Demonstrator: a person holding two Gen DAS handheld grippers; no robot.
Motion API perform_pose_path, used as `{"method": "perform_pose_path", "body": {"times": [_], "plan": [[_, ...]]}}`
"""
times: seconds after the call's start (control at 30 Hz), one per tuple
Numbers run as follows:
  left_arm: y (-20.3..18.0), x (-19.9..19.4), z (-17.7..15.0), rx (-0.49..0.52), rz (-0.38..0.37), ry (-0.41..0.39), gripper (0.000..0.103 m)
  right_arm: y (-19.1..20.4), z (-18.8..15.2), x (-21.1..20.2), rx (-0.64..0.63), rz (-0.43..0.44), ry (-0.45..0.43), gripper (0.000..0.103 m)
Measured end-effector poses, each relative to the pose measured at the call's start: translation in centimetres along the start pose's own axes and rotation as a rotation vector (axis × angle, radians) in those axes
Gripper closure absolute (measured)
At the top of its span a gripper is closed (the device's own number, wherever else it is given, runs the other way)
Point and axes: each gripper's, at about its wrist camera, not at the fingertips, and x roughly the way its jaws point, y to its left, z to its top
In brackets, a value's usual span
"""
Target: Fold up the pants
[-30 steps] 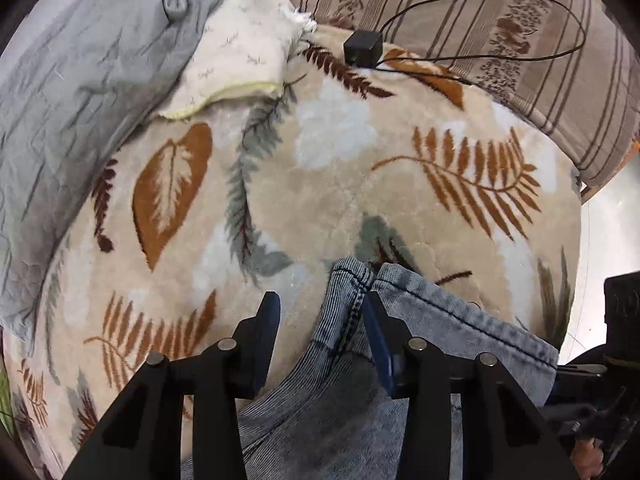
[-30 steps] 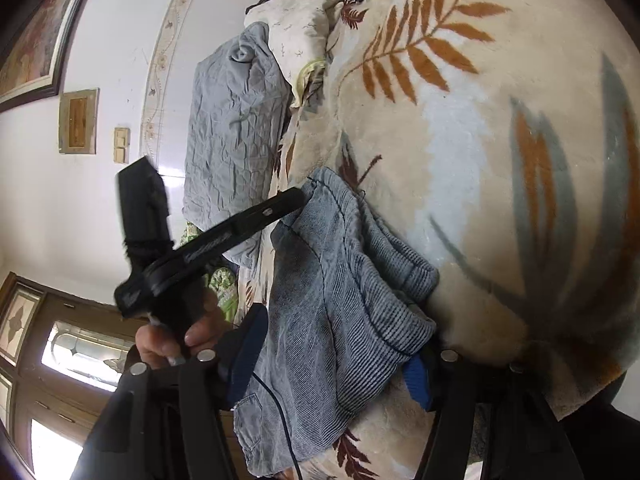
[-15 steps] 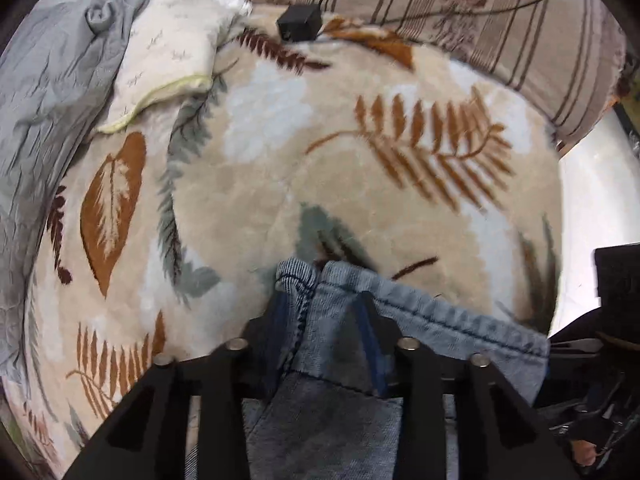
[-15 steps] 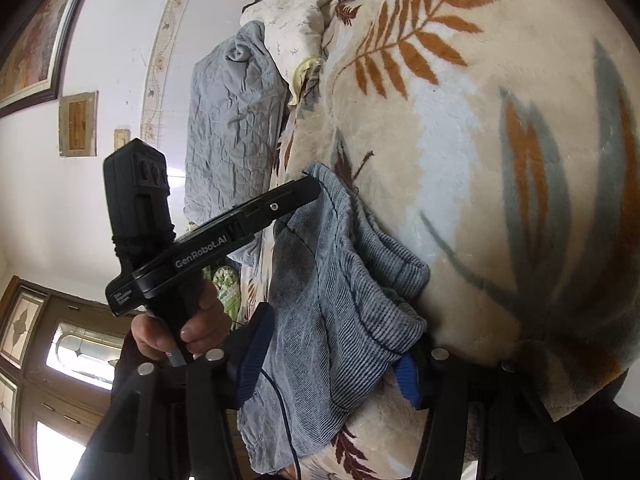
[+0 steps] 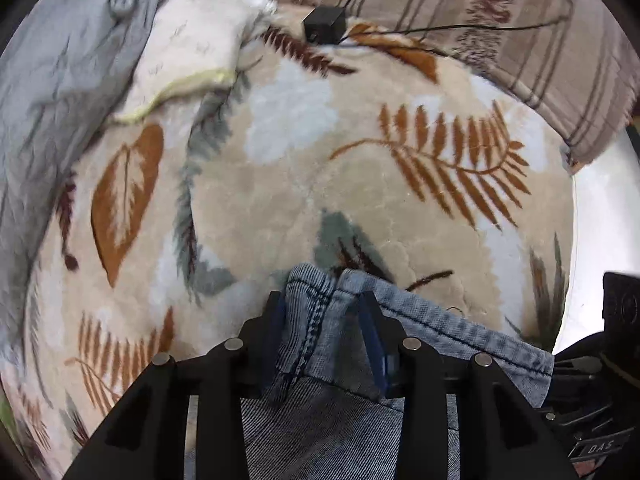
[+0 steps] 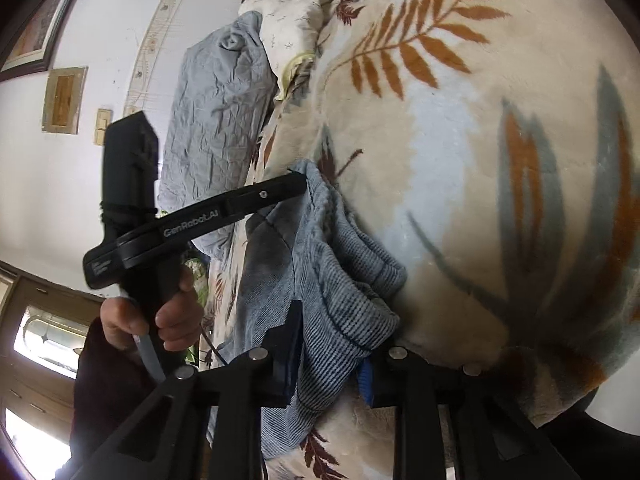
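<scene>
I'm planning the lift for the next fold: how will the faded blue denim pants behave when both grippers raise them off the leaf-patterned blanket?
The faded blue denim pants will probably sag between the left gripper and right gripper, since they already bunch in soft folds. The thick seams suggest some weight. The plush leaf-patterned blanket may drag on them.

A home bedroom: a bed spread with a leaf-patterned fleece blanket, a rumpled grey quilt, a pillow, framed pictures on the white wall.
</scene>
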Motion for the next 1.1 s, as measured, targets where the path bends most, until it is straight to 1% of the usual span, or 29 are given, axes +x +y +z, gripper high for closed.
{"method": "perform_pose_path", "body": {"times": [0.03,0.07,0.1,0.17,0.23,0.27,0.33,0.47,0.57,0.73,0.9,0.93,1.0,1.1], "plan": [[-0.3,0.2,-0.1,0.014,-0.004,0.019,0.064,0.0,0.0,0.1,-0.002,-0.001,-0.001,0.078],[-0.5,0.5,-0.2,0.024,-0.003,0.029,0.069,-0.1,0.0,0.1,0.0,0.001,-0.002,0.078],[-0.8,0.5,-0.3,0.038,0.0,0.026,0.072,-0.1,0.0,0.1,0.003,0.004,-0.002,0.078],[-0.9,0.5,-0.2,0.052,-0.006,0.013,0.075,-0.1,0.1,0.3,0.003,0.006,-0.002,0.078],[-0.5,0.5,-0.2,0.032,-0.009,0.018,0.086,0.1,0.1,0.4,-0.013,0.001,-0.002,0.078],[0.0,0.5,-0.1,0.012,-0.014,0.017,0.093,0.3,0.2,0.4,-0.022,-0.003,-0.002,0.078],[0.7,0.2,-0.1,-0.013,-0.035,0.008,0.096,0.6,0.2,0.4,-0.045,-0.016,-0.004,0.08],[0.8,-1.0,-0.6,-0.002,-0.027,-0.032,0.099,2.1,0.0,0.2,-0.099,-0.004,-0.025,0.085],[0.8,-3.0,-0.9,-0.015,-0.027,-0.077,0.1,4.4,-0.6,0.1,-0.198,0.01,-0.048,0.086],[2.1,-7.0,-2.4,-0.078,-0.06,-0.181,0.1,8.2,-2.4,0.1,-0.373,-0.009,-0.081,0.087],[5.2,-11.6,-5.9,-0.139,-0.07,-0.282,0.1,12.7,-5.7,0.7,-0.577,0.006,-0.099,0.087],[6.1,-12.7,-7.2,-0.158,-0.07,-0.304,0.1,13.5,-6.4,1.0,-0.613,0.005,-0.093,0.087],[7.8,-13.7,-9.0,-0.193,-0.059,-0.327,0.1,15.0,-8.1,2.3,-0.675,0.009,-0.06,0.087],[10.7,-15.1,-13.5,-0.266,-0.023,-0.329,0.1,16.7,-10.3,4.2,-0.735,0.027,-0.002,0.087]]}}
